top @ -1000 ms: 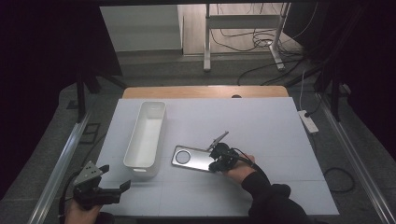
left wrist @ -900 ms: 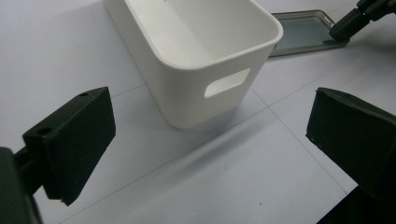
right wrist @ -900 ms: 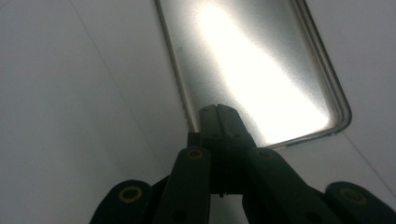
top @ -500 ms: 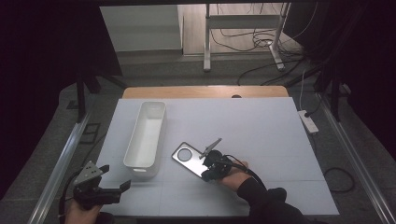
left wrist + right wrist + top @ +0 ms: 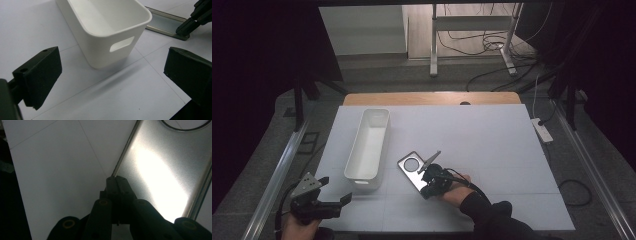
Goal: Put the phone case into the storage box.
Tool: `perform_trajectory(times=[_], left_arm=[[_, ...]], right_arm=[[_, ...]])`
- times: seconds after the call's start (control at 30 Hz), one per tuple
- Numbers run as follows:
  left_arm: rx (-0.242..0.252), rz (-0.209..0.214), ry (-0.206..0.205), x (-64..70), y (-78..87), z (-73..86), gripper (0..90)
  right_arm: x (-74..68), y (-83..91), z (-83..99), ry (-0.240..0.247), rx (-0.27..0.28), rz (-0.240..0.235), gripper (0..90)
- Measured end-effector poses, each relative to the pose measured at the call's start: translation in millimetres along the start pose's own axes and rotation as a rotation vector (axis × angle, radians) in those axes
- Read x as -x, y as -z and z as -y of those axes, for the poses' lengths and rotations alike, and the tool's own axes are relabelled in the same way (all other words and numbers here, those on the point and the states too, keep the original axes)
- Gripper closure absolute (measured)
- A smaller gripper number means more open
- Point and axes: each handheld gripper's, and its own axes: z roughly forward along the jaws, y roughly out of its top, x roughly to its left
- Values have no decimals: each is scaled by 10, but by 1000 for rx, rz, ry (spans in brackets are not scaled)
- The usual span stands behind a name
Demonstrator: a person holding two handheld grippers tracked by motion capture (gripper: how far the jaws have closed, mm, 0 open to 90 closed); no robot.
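Observation:
A shiny metal plate (image 5: pixel 412 167) with a round hole lies slanted on the white table, just right of a long white bin (image 5: pixel 367 145). My right gripper (image 5: pixel 430 183) is shut on the plate's near end; in the right gripper view its jaws (image 5: pixel 116 181) meet at the rim of the metal plate (image 5: pixel 165 170). My left gripper (image 5: pixel 335 189) hovers open at the table's near left corner. From the left gripper view, the open left gripper (image 5: pixel 113 75) faces the bin's handle end (image 5: pixel 110 27), with the plate (image 5: pixel 165 22) and the right gripper (image 5: pixel 195 17) beyond.
The white table mat (image 5: pixel 492 150) stretches wide to the right and far side. A wooden table edge (image 5: pixel 432 98) runs along the back. A power strip (image 5: pixel 542 130) and cables lie on the floor at the right.
The right gripper has swung the metal plate from lying level across the table to a slant and shifted left with it. The left gripper has stayed put.

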Motion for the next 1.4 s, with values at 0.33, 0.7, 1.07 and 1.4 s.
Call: perform_trajectory(times=[0.33,0.7,1.07,1.4], left_arm=[[1,0,1,-1,1,0,21],[-1,-1,0,1,-1,-1,21],[-4,0,-1,0,-3,-2,21],[-5,3,1,0,-5,-2,21]], right_arm=[[51,78,-7,-7,50,42,773],[165,214,-62,-53,82,87,501],[327,304,-71,-99,130,139,177],[487,314,-47,-180,146,173,32]])
